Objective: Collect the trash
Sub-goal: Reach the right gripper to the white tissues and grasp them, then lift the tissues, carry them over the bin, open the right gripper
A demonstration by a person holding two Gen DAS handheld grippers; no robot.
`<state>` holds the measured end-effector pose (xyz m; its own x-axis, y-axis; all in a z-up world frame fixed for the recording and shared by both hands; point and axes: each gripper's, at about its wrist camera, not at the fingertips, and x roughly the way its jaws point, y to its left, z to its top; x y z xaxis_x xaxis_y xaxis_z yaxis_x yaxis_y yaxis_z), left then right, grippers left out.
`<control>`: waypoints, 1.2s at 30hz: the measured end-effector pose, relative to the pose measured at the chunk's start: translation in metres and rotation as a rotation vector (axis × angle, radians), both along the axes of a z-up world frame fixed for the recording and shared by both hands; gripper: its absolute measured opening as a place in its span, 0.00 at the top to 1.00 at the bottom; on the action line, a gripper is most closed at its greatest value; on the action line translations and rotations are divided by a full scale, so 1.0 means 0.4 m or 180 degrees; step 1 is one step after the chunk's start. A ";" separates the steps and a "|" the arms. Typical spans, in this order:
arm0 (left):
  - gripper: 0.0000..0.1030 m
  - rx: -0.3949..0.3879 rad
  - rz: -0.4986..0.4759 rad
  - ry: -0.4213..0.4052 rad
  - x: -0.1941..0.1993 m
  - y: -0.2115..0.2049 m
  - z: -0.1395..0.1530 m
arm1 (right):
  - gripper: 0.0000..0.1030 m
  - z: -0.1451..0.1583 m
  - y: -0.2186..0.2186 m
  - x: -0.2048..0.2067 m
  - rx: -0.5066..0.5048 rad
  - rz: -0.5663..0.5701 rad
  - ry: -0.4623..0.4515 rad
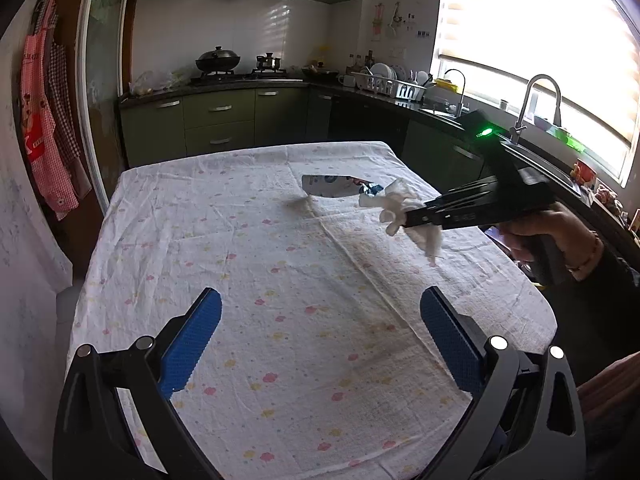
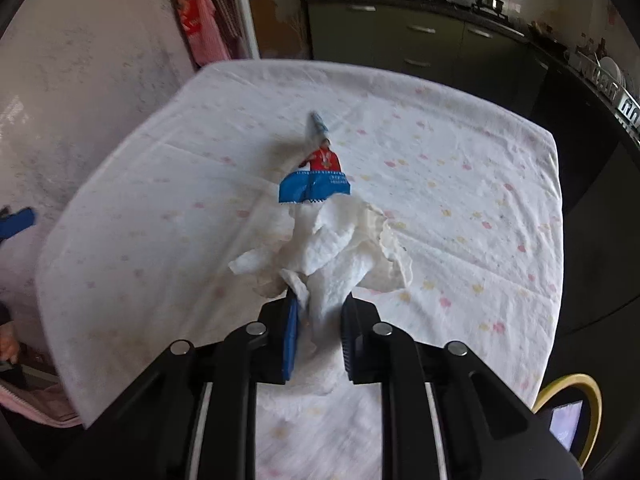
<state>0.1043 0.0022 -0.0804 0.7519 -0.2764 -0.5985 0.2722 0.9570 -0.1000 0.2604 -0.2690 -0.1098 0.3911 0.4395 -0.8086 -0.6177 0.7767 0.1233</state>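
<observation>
a kitchen with green cabinets (image 1: 220,120) and a bright blinded window (image 1: 540,52) lay behind a table under a white flower-print cloth (image 1: 280,280). from the left wrist view the left gripper (image 1: 320,340) hung over the near edge of the cloth, its blue pads (image 1: 192,344) spread wide with nothing between them. over at about two o'clock in that view the right gripper (image 1: 408,218) reached in from the side, held in a hand (image 1: 552,236), and it was clamped on a crumpled white paper towel (image 1: 400,208) that dangled clear above the cloth. from the right wrist view, the jaws of the right gripper (image 2: 320,320) were pinched tight on that paper towel (image 2: 332,248), the wad bulging out toward twelve o'clock. just past it, still at twelve o'clock, a blue and red snack wrapper (image 2: 316,176) lay on the cloth (image 2: 460,200), and the towel's far edge overlapped its near blue end in the picture. in the left wrist view the wrapper (image 1: 332,186) showed at one o'clock, partly hidden behind the towel. a wok (image 1: 218,60) sat on the stove at twelve o'clock.
</observation>
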 end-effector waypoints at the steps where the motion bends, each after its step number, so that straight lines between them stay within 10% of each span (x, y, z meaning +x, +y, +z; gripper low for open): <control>1: 0.05 0.0003 -0.0004 -0.0008 -0.002 -0.002 0.001 | 0.83 0.014 -0.002 -0.015 0.0052 0.0026 -0.0018; 20: 0.05 0.0052 -0.0103 -0.0114 -0.038 -0.037 0.031 | 0.83 0.230 -0.092 -0.186 0.0432 -0.0097 -0.0512; 30: 0.05 0.0048 -0.0195 -0.0128 -0.041 -0.073 0.038 | 0.80 0.232 -0.424 -0.227 0.0246 -0.1327 -0.0546; 36: 0.05 0.0096 -0.0287 -0.0072 -0.027 -0.120 0.030 | 0.79 0.096 -0.624 -0.211 -0.0006 -0.2120 -0.0273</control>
